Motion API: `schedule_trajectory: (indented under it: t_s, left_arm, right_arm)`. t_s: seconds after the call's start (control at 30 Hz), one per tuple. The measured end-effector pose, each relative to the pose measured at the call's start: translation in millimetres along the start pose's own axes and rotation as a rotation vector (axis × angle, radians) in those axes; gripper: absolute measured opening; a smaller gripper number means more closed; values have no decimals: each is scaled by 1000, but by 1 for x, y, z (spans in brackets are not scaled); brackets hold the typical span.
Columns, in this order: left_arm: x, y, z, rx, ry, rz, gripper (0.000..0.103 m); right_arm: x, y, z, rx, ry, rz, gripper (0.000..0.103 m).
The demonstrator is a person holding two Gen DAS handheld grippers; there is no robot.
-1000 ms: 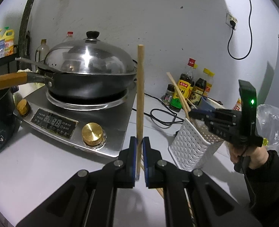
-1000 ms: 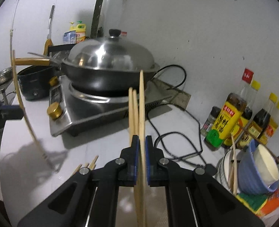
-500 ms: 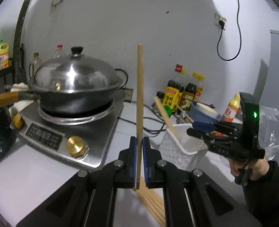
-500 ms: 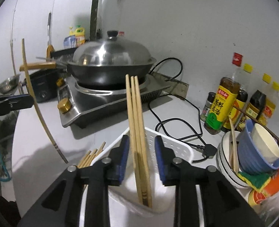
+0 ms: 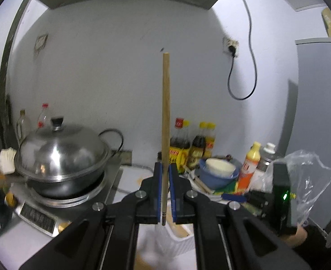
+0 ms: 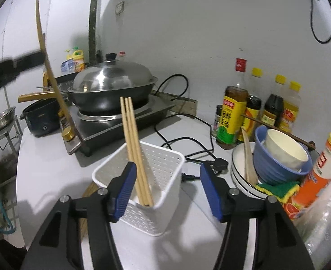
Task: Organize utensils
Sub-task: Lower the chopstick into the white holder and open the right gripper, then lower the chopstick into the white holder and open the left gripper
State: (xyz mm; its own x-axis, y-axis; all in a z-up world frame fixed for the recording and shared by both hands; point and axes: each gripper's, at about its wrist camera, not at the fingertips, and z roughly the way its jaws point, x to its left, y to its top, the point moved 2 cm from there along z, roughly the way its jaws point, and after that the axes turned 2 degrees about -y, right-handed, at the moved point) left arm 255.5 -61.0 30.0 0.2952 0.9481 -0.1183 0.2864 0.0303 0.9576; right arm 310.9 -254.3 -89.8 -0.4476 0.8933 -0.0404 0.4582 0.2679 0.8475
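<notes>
My left gripper (image 5: pixel 165 193) is shut on a single wooden chopstick (image 5: pixel 166 123) that stands upright, raised above the white perforated utensil basket (image 5: pixel 178 238). My right gripper (image 6: pixel 166 189) is open and empty, just in front of the basket (image 6: pixel 163 168). Three chopsticks (image 6: pixel 135 148) lean in the basket. The left gripper's chopstick (image 6: pixel 50 72) shows at the left of the right wrist view. More chopsticks (image 6: pixel 87 193) lie on the counter beside the basket.
A lidded wok (image 6: pixel 111 83) sits on an induction cooker (image 6: pixel 120 121). Its black power cord (image 6: pixel 187 144) lies behind the basket. Sauce bottles (image 6: pixel 235 114) line the wall. Stacked bowls (image 6: pixel 277 157) and a plastic bag (image 5: pixel 309 180) are at the right.
My right gripper opened wide, let the three chopsticks go into the basket and drew back. My left gripper rose and moved right over the basket with its chopstick.
</notes>
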Motion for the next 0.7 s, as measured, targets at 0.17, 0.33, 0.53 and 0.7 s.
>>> schedule_trajectory:
  t_s: [0.17, 0.33, 0.53, 0.7]
  left_arm:
    - [-20, 13, 16, -4, -46, 11, 5]
    - [-29, -2, 51, 64, -101, -29, 5]
    - [-15, -43, 105, 234, -173, -174, 5]
    - [-5, -71, 127, 325, -152, -210, 5]
  right_arm:
    - [-14, -6, -7, -9, -8, 40, 57]
    - [-24, -10, -10, -7, -16, 58, 57]
    - [-32, -17, -7, -6, -33, 77, 57]
    - [-37, -19, -3, -6, -36, 92, 57]
